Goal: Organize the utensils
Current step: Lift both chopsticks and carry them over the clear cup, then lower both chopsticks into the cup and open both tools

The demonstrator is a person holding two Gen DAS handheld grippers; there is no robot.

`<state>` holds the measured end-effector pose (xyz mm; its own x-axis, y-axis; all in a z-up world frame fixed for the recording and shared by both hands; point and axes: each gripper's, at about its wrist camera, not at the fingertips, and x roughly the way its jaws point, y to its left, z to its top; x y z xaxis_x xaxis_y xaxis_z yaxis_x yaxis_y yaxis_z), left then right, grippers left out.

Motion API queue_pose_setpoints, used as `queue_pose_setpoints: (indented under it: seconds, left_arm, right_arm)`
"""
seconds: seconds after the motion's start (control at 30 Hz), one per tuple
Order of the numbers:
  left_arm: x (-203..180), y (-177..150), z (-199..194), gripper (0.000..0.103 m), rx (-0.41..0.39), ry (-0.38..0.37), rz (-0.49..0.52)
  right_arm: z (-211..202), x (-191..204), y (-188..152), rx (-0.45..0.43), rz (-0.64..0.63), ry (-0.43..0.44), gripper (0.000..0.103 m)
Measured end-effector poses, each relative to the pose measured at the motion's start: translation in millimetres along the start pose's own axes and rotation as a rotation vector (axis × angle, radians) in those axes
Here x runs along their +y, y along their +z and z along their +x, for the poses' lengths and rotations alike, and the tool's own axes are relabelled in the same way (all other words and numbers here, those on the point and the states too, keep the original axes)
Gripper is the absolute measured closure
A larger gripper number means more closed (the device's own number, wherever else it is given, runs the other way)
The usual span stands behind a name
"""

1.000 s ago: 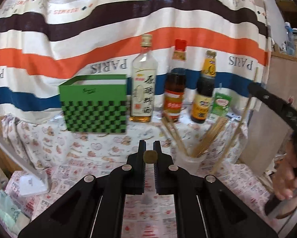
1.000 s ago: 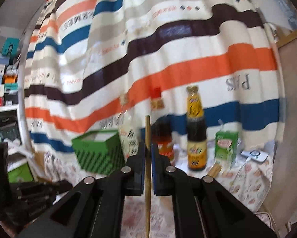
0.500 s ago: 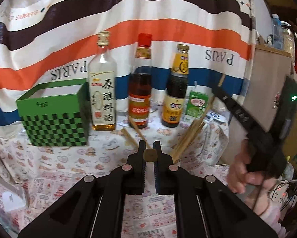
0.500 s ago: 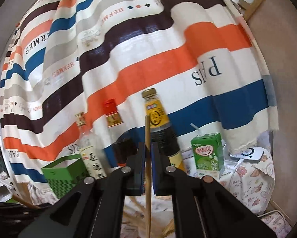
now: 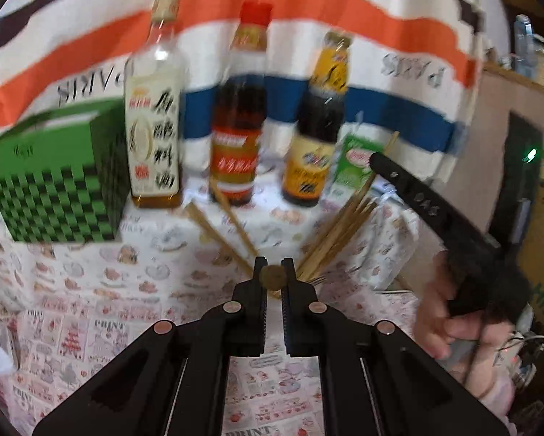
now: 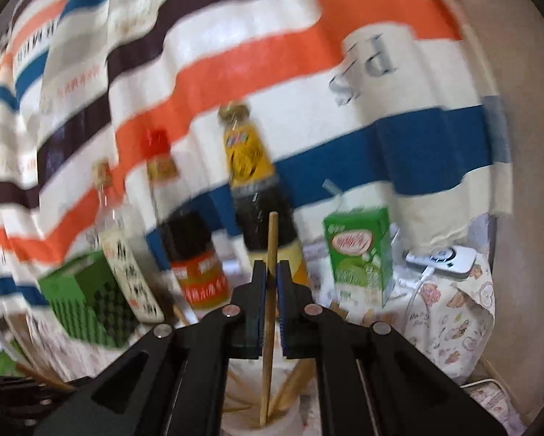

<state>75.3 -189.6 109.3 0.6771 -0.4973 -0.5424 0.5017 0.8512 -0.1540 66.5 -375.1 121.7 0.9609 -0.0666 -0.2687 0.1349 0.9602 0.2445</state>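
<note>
Left wrist view, blurred: the left gripper [image 5: 272, 270] is sitting at lower centre of the frame, its jaws nearly together and pinching the round butt end of a chopstick [image 5: 272, 277] seen end-on at the tips. Just beyond the tips, a bundle of chopsticks [image 5: 339, 234] is fanning up toward the right and two more are slanting up toward the left; the cup holding them is hiding behind the gripper. Across the upper half, a green checkered box [image 5: 59, 189] at left, then a clear bottle [image 5: 155, 109], a red-capped bottle [image 5: 241, 109], a dark sauce bottle [image 5: 319, 127] and a green drink carton [image 5: 352, 170] are standing in a row on the table [image 5: 134, 272], which is wearing a printed cloth, with a striped cloth [image 5: 308, 3] hanging behind. At right of the frame a hand [image 5: 450, 312] is gripping the right gripper's black handle. Right wrist view, also blurred: the right gripper [image 6: 272, 272] is closing narrowly on a single chopstick [image 6: 269, 312], which is running upright between the pads, its top poking above the tips and its lower end reaching into a white cup [image 6: 290, 418] at bottom centre where other sticks are leaning. A white device with a cable [image 6: 450, 259] is lying at right, past the carton.
</note>
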Motion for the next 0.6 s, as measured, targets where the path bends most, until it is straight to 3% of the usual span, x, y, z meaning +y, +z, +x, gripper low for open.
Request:
queue_pose_setpoints:
  seconds: [0.27, 0.5, 0.6]
  left_arm:
    - [16, -7, 24, 0.095, 0.014, -0.001, -0.059]
    - [23, -9, 42, 0.091, 0.037, 0.034, -0.066]
    - [29, -9, 48, 0.089, 0.043, 0.048, -0.078]
  right_arm:
    - [16, 0, -5, 0.122, -0.021, 0.051, 0.097]
    - [24, 5, -9, 0.163, -0.050, 0.037, 0.096]
    - [25, 5, -10, 0.170, -0.047, 0.038, 0.085]
